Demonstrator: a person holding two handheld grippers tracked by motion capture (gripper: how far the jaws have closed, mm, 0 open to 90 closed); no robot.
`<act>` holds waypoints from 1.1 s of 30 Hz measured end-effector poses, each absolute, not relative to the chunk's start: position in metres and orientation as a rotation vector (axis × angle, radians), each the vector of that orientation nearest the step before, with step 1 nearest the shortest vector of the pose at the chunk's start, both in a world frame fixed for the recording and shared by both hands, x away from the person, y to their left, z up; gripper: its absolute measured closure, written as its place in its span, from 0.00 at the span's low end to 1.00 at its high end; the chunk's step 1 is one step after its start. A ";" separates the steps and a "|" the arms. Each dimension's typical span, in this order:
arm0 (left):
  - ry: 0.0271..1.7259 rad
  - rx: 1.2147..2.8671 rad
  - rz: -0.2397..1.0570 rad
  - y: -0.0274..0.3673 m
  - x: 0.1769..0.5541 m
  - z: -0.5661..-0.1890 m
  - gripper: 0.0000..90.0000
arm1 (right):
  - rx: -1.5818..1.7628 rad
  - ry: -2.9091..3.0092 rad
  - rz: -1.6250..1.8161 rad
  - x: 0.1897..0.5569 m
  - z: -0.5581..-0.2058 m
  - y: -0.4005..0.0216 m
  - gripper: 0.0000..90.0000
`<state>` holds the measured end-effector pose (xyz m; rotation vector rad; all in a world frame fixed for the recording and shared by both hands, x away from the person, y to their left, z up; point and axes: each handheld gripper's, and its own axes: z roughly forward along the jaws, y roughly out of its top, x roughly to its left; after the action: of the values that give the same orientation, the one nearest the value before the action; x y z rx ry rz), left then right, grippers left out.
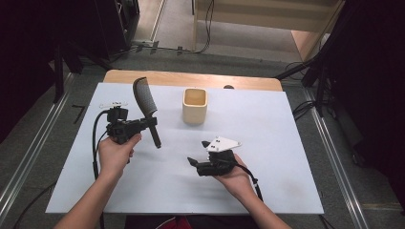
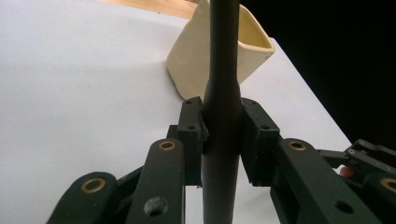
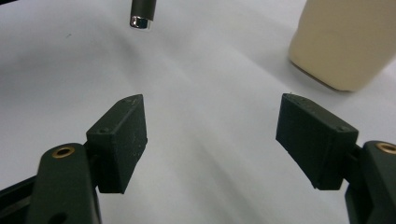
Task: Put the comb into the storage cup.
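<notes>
A black hairbrush [image 1: 145, 102] is held off the white table, its bristled head up toward the far left and its handle end [image 3: 142, 14] pointing down toward me. My left gripper [image 1: 152, 122] is shut on the brush's handle [image 2: 223, 112], the pads pressing both sides. A cream square cup [image 1: 195, 105] stands upright at the table's middle, to the right of the brush; in the left gripper view the cup [image 2: 196, 60] sits behind the handle. My right gripper [image 1: 198, 152] hovers low in front of the cup [image 3: 345, 42], open with nothing between its jaws.
The white table top [image 1: 267, 157] lies on a wooden table whose edge [image 1: 191, 78] shows at the back. Dark stands and cables ring the table on the floor. A small white object [image 1: 113, 103] lies near the far left.
</notes>
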<state>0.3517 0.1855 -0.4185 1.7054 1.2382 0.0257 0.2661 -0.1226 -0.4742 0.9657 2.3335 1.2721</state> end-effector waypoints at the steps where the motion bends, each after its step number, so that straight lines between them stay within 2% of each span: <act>1: 1.238 1.706 0.025 0.185 0.352 -0.419 0.81 | 0.967 2.333 1.267 0.266 -0.474 -0.124 0.26; 33: 1.235 1.709 0.015 0.185 0.353 -0.420 0.81 | 1.011 2.313 1.196 0.246 -0.471 -0.187 0.26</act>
<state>0.3527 0.1852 -0.4197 1.7094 1.2345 0.0154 0.2463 -0.1870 -0.4713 1.0112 2.3133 1.1957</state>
